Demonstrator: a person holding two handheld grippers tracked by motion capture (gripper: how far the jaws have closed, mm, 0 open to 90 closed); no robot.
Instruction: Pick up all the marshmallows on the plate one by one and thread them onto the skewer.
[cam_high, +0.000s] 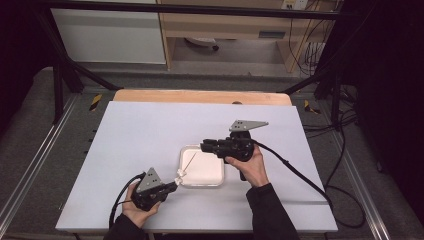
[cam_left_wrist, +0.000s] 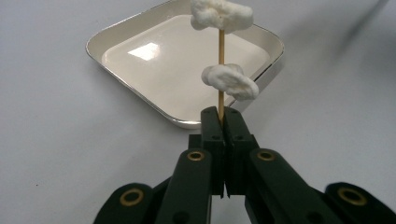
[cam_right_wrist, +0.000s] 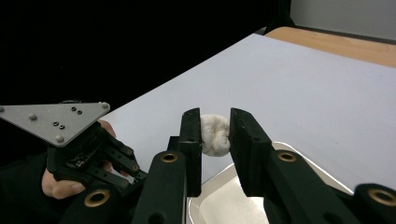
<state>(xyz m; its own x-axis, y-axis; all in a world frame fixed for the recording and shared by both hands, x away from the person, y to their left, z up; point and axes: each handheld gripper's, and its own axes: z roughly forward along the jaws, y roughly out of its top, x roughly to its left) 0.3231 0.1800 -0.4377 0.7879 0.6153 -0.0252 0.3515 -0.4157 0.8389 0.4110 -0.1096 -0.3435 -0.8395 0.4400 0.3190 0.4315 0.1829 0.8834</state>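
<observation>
Left gripper is clamped tight on the bottom end of a thin wooden skewer, jaws pressed together with just the stick between them. Two white puffy pieces are already threaded on: one marshmallow sits low, just above the jaws, and a second marshmallow sits higher up the stick (they look like marshmallows to me, soft and lumpy anyway). From the high view the skewer leans out from the left gripper over the near left corner of the white tray, its tip pointing up and away.

Right gripper has its jaws squeezed on a third white piece, pads touching it on both sides. It hangs above the tray's far edge, and in the high view the right gripper points left, toward the skewer's tip but apart from it.

Tray rests on the pale sheet covering the table, roughly mid-table, between the two hands. Its shiny floor looks bare.
</observation>
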